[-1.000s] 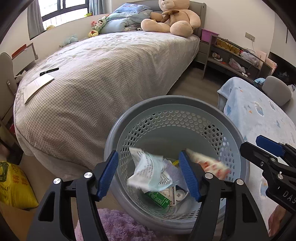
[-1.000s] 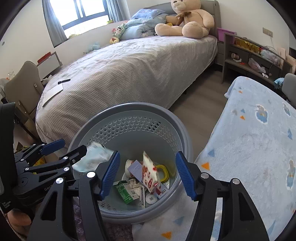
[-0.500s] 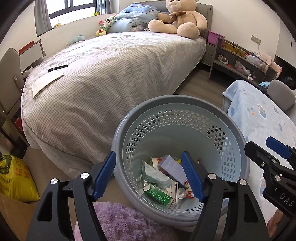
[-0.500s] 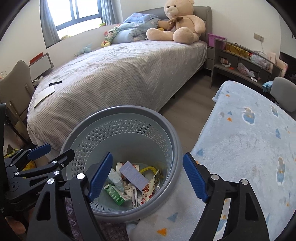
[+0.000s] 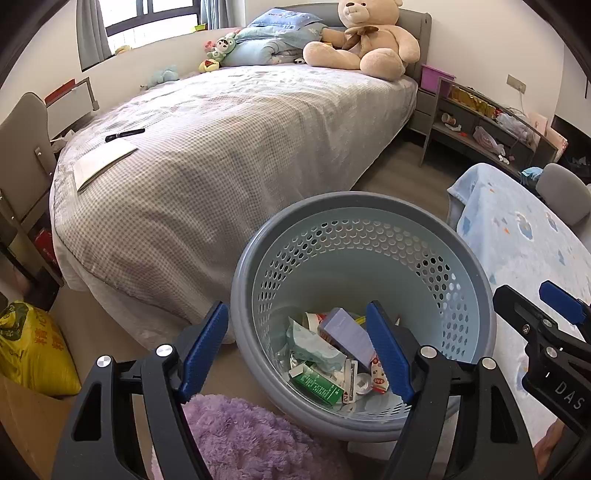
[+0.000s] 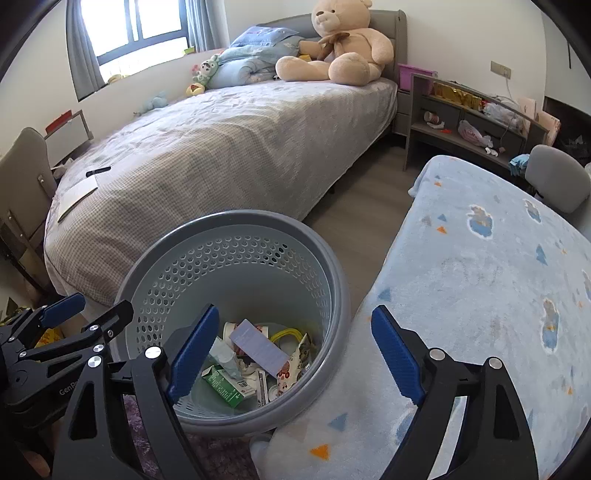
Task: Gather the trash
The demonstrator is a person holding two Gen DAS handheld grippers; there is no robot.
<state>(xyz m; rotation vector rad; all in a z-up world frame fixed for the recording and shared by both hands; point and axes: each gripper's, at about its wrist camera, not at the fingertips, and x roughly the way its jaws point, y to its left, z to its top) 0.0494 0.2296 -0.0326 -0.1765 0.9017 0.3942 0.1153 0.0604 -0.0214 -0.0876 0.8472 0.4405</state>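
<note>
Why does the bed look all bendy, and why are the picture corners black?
Left wrist view: the fisheye lens curves the bed and basket; corners go black outside the lens circle. Right wrist view: same bending, and the window glares white. Both are sharp.

Bright daylight from the window (image 6: 147,33) (fisheye-bent edges), everything sharp.

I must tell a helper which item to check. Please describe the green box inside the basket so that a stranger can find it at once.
Beside the foot of the big bed stands a round grey perforated basket. At its bottom lies a pile of trash, and the green box sits at the near left edge of that pile. It is the only green item, printed with white text, next to a crumpled pale tissue.
</note>
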